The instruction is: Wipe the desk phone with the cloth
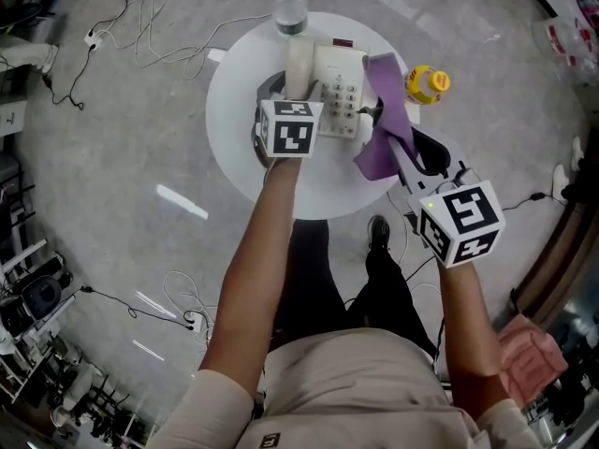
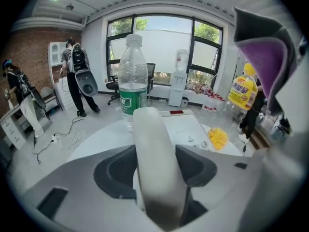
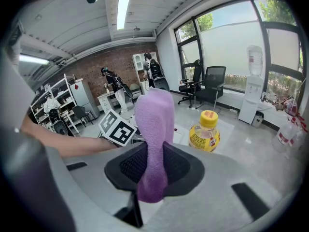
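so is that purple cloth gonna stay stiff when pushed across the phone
Probably not: the purple cloth droops and folds beyond the right gripper, so it looks floppy and light. Its fuzzy surface should likely drag on the phone rather than slip.

Desk phone (image 1: 337, 87) sits on table (image 1: 234, 148), water bottle (image 1: 290, 7) behind.

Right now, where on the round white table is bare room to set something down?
Bare: the table's left part, between the white desk phone and the rim; the near strip between the left gripper and the purple cloth. Crowded: the far edge by the clear water bottle; the right side by the right gripper and yellow bottle.
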Motion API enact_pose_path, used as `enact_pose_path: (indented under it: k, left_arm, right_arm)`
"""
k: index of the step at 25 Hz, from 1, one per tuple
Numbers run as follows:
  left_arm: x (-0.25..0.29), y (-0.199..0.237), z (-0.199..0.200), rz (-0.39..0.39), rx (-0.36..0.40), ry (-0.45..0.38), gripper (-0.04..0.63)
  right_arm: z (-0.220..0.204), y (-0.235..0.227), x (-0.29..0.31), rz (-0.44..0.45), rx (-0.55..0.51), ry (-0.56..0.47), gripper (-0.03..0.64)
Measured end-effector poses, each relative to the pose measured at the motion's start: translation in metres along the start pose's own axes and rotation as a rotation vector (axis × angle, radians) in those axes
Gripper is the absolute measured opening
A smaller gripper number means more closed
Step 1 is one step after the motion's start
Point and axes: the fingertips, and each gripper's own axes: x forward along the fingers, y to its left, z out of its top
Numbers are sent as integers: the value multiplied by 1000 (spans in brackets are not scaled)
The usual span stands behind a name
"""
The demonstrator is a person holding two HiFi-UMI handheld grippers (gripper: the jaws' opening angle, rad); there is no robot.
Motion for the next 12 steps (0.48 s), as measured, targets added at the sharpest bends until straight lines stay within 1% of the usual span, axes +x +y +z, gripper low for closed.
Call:
enact_pose_path:
  k: [4, 8, 10, 12]
  left_arm:
    - [-8, -2, 2, -46, -90, -6, 230]
    - [-16, -4, 0, -96, -153, -9, 222]
    - [-22, -3, -1, -122, -192, -23, 221]
    - [-30, -1, 0, -152, -247, -48, 219]
  right_arm:
    - [2, -3, -3, -3, -2, -3, 75]
    - [3, -6, -5, 0, -1, -3, 75]
    - [5, -6, -6, 2, -3, -4, 75]
    - [7, -6, -7, 4, -4, -6, 75]
